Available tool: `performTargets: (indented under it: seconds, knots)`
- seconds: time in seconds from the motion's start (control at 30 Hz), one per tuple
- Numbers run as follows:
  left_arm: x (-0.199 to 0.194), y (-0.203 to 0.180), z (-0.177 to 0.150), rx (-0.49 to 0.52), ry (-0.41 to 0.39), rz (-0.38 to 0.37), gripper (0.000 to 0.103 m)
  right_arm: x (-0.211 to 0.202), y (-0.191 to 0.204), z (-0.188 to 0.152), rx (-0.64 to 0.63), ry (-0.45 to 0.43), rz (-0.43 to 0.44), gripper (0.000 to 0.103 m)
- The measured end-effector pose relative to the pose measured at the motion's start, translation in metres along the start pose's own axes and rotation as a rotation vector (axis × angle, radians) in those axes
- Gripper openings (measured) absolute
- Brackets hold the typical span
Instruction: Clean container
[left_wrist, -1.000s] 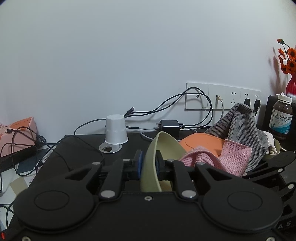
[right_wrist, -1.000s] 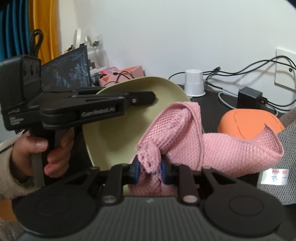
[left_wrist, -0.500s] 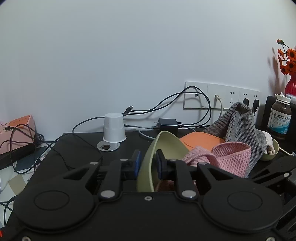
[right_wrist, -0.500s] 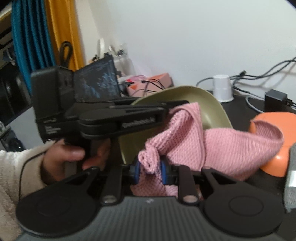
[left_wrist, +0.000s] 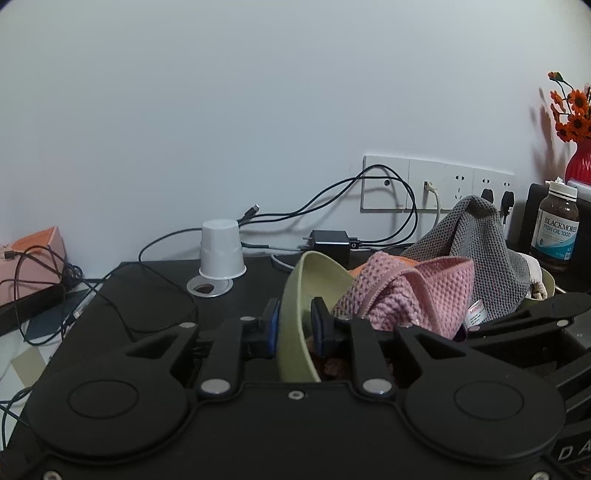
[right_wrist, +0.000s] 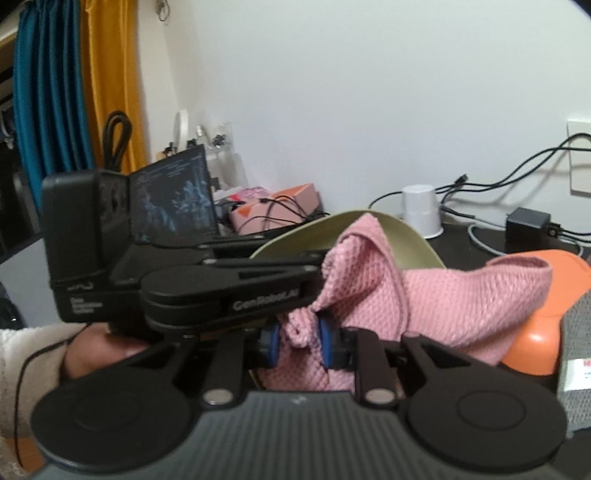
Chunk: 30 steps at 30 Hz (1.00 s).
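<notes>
One waffle-knit pink cloth, smooth green bowl.

A matte black tabletop spreads ahead of the left jaws. On it, ahead and left of them, an upturned white paper cup stands just behind a round silver cable grommet. Straight beyond the jaws a black power adapter sits at the back edge, with thin black cables trailing leftward. Right of the jaws lies an orange rounded plastic lid.

Each view is taken close behind its own tool, facing the wall. The green bowl and pink cloth are shared.
</notes>
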<state>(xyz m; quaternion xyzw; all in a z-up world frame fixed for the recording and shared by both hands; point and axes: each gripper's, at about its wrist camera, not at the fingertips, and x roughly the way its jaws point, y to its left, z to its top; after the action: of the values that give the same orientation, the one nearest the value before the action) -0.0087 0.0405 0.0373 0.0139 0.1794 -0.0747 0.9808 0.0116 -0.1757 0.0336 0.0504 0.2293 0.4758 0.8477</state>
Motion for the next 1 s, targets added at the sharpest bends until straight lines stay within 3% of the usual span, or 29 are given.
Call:
performTargets:
  seconds: [0.17, 0.37, 0.47, 0.57, 0.9, 1.0]
  knots:
    - [0.002, -0.001, -0.002, 0.007, 0.012, -0.004, 0.016, 0.0, -0.005, 0.002, 0.001, 0.018, -0.068, 0.02]
    - [0.003, -0.006, -0.004, 0.025, 0.022, -0.021, 0.016, -0.001, -0.029, 0.003, 0.078, 0.032, -0.212, 0.02]
    - [0.005, -0.003, -0.005, 0.01, 0.033, -0.028, 0.016, -0.001, -0.036, 0.003, 0.096, 0.042, -0.231, 0.02]
    - [0.007, 0.0, -0.004, -0.012, 0.046, -0.031, 0.016, 0.0, -0.038, 0.001, 0.092, 0.061, -0.212, 0.02]
    - [0.012, 0.005, -0.006, -0.012, 0.057, -0.008, 0.02, -0.002, -0.016, -0.003, 0.031, 0.097, 0.0, 0.02]
    - [0.012, 0.006, -0.006, -0.023, 0.064, -0.006, 0.02, -0.002, -0.01, -0.003, 0.015, 0.101, 0.029, 0.02]
